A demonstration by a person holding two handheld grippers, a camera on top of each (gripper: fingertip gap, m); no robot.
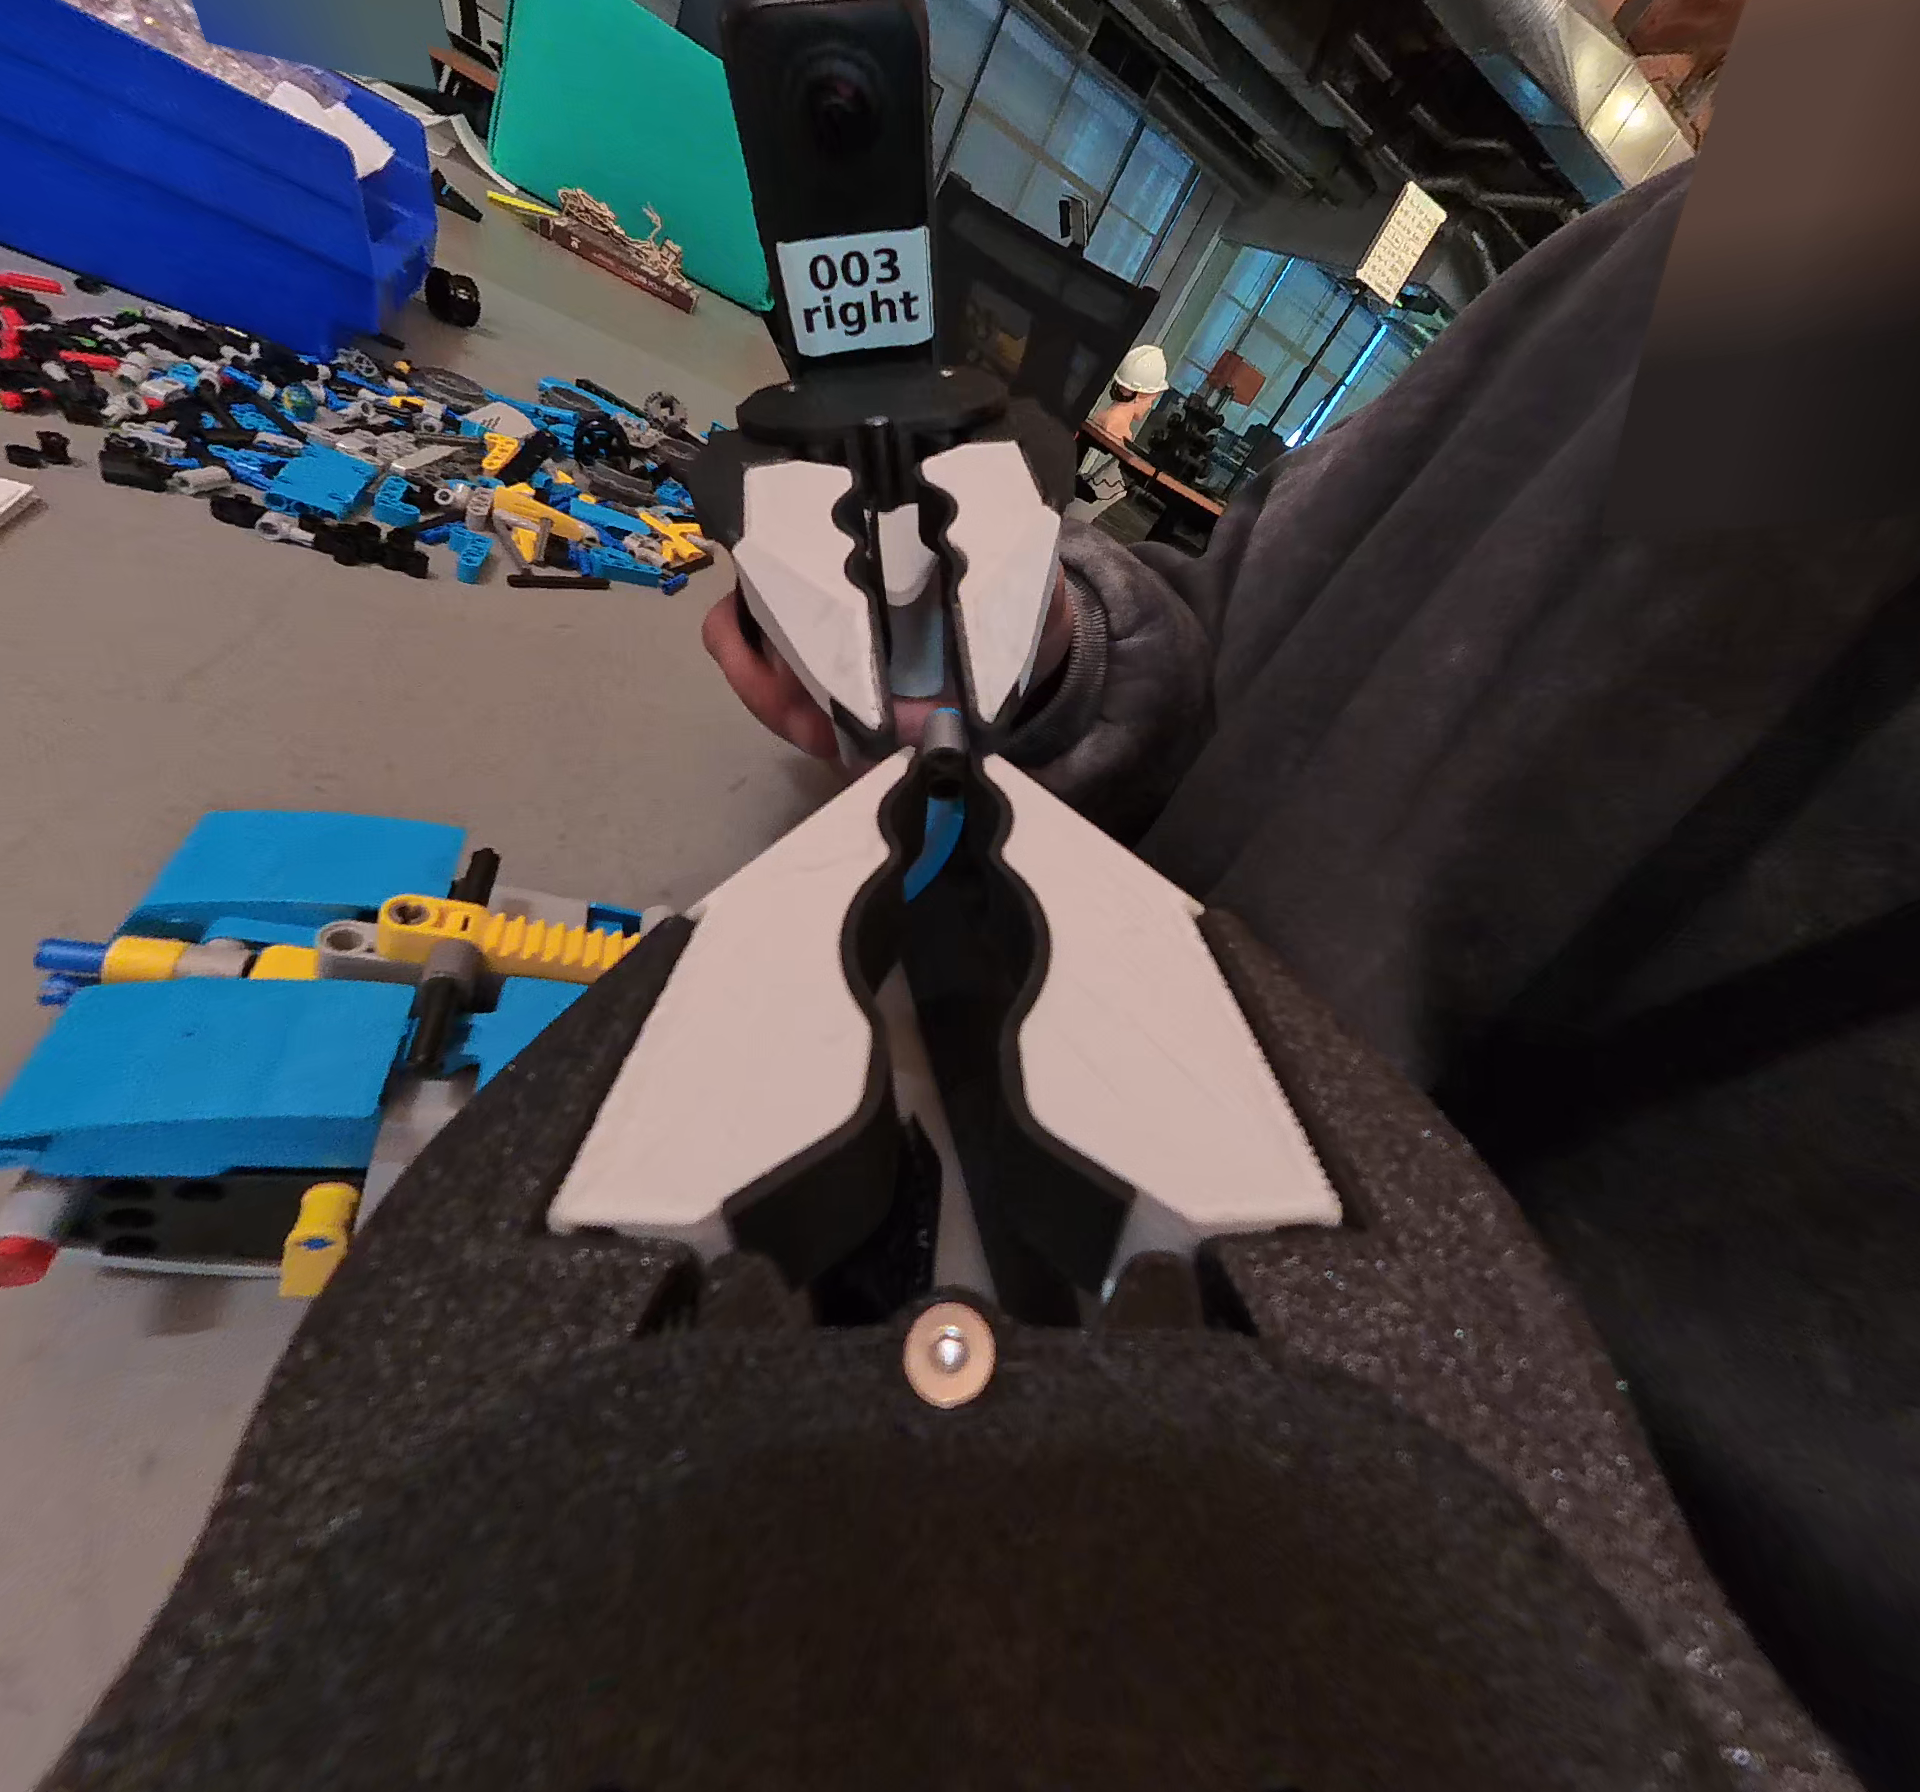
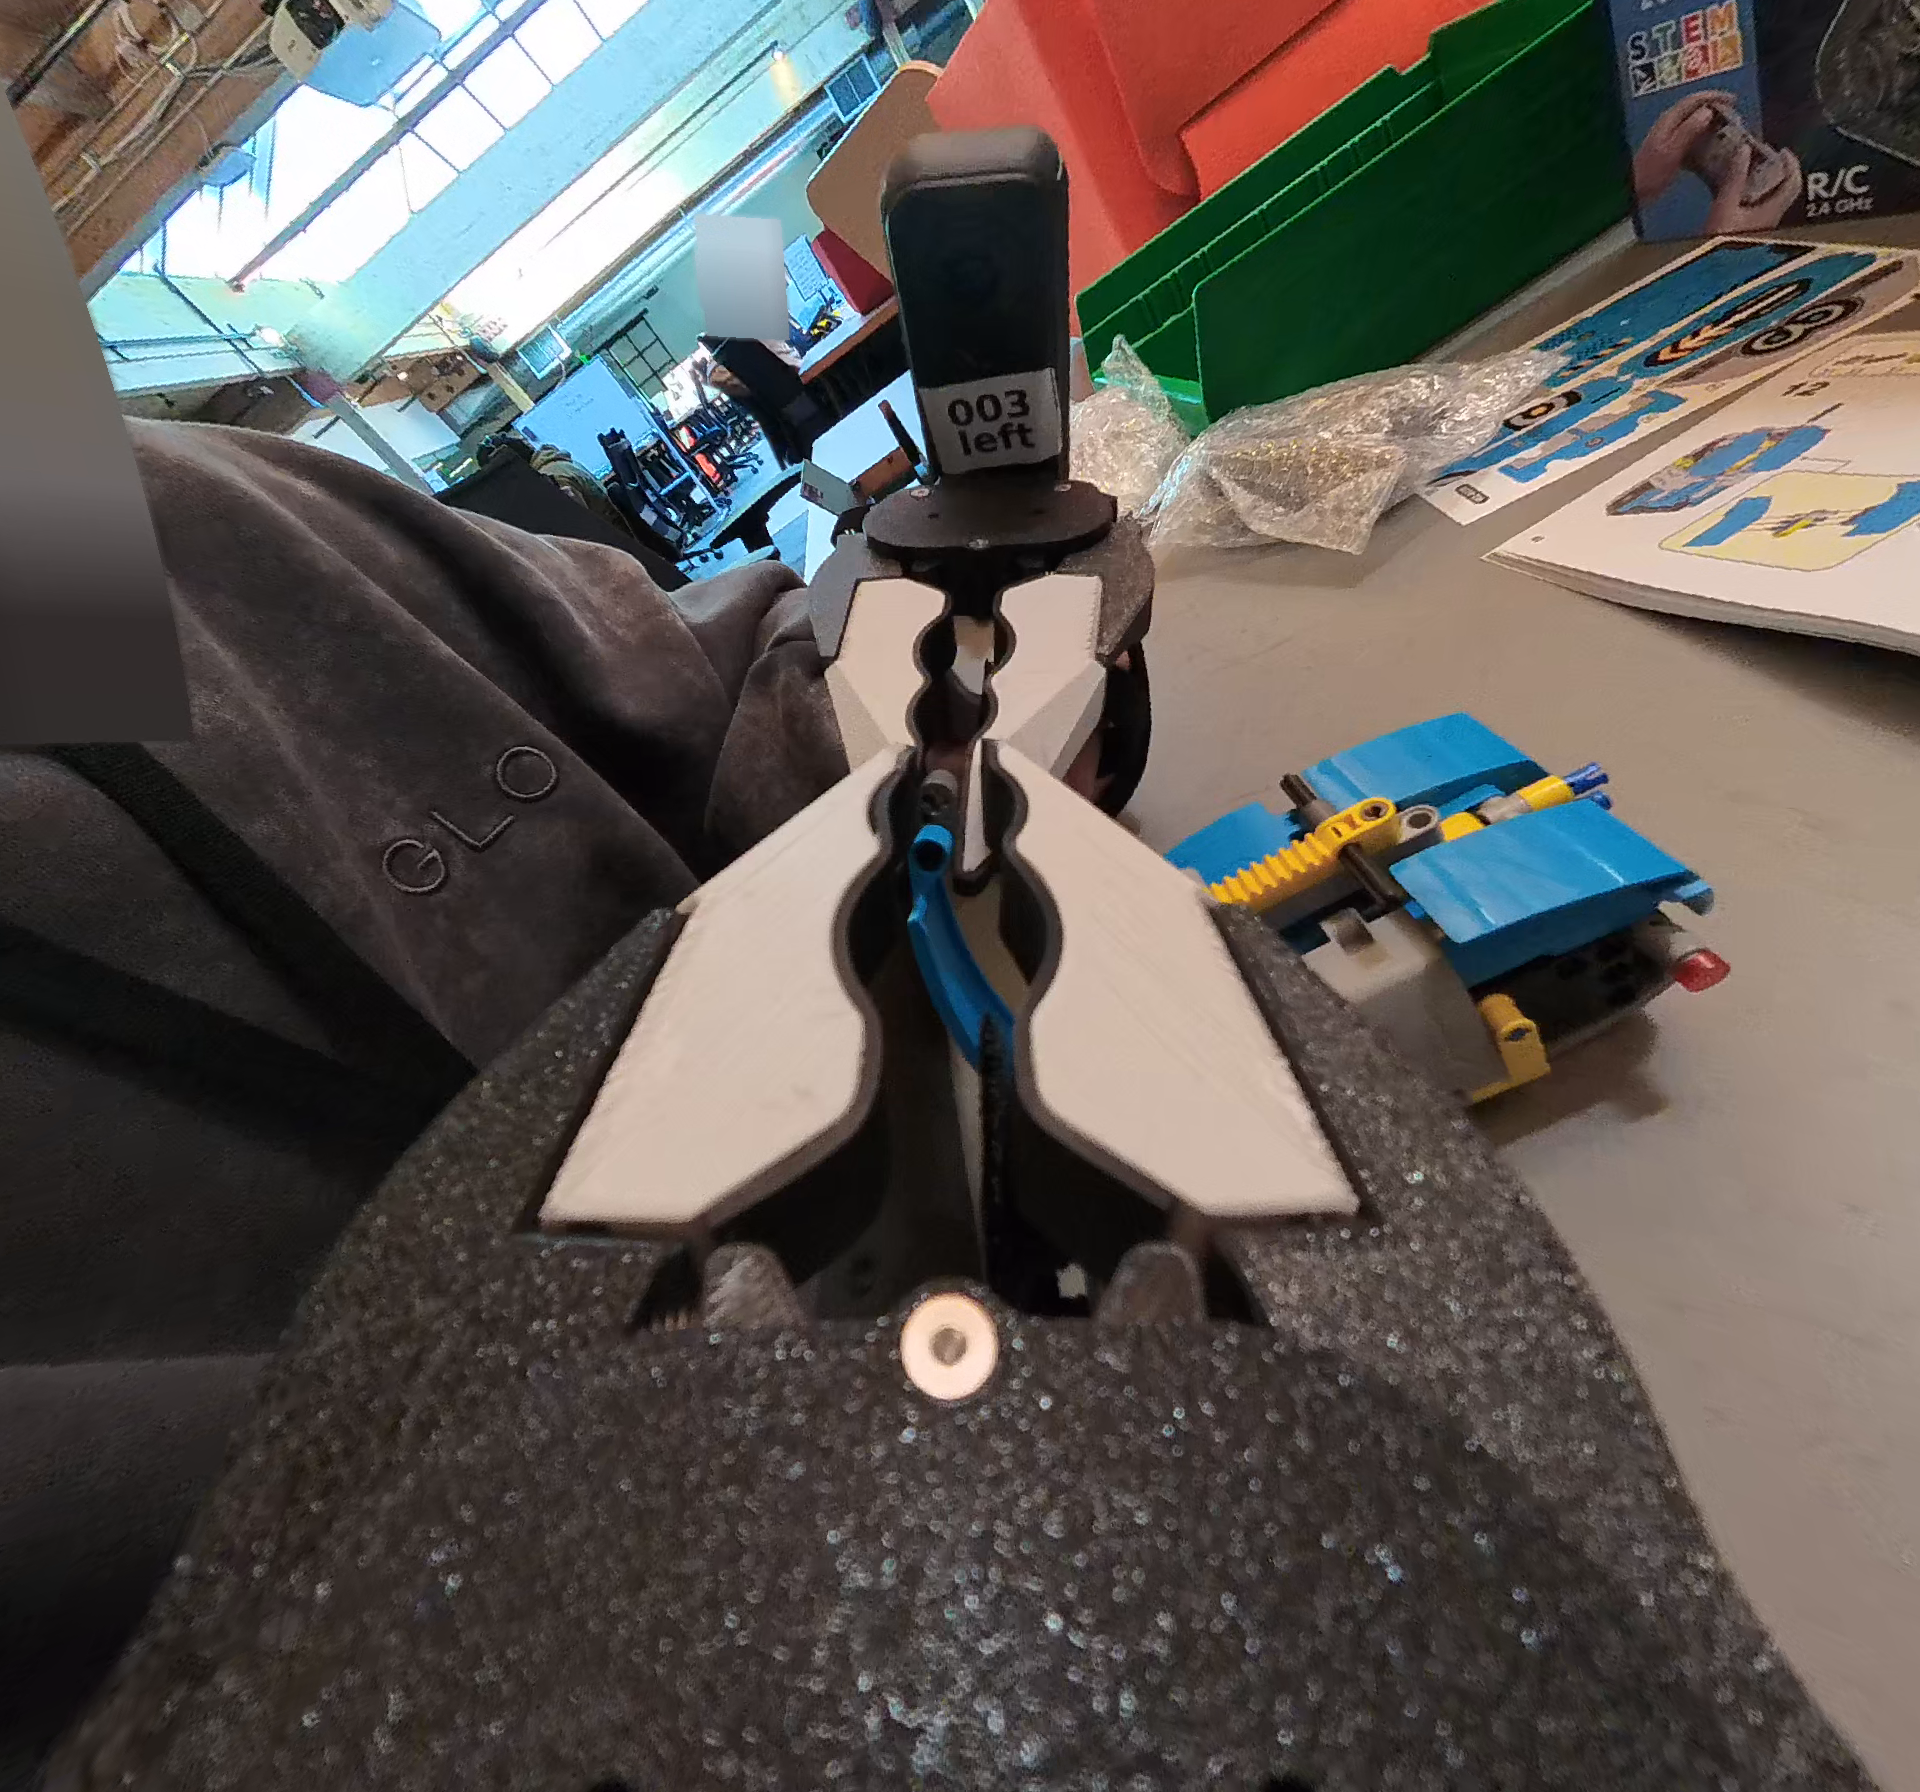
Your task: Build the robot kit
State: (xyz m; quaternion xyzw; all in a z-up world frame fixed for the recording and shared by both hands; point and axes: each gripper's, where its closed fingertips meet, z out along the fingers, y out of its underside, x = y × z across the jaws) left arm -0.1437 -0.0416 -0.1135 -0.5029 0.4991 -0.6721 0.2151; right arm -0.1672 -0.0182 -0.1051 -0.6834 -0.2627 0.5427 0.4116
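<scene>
Left wrist view: a big grey table (image 1: 312, 703), with a blue bin (image 1: 187, 184) at the far left and a pile of loose building pieces (image 1: 395, 475) spread in front of it. Near left sits a half-built blue and yellow toy car (image 1: 239, 1046), with a yellow toothed bar across the middle. The two grippers meet tip to tip just right of it, above the table. The right gripper (image 2: 940, 776) is clenched on a blue curved piece (image 2: 940, 953). The left gripper (image 1: 940, 776) looks pinched on a small grey connector (image 1: 943, 736), which touches the blue piece's end.
</scene>
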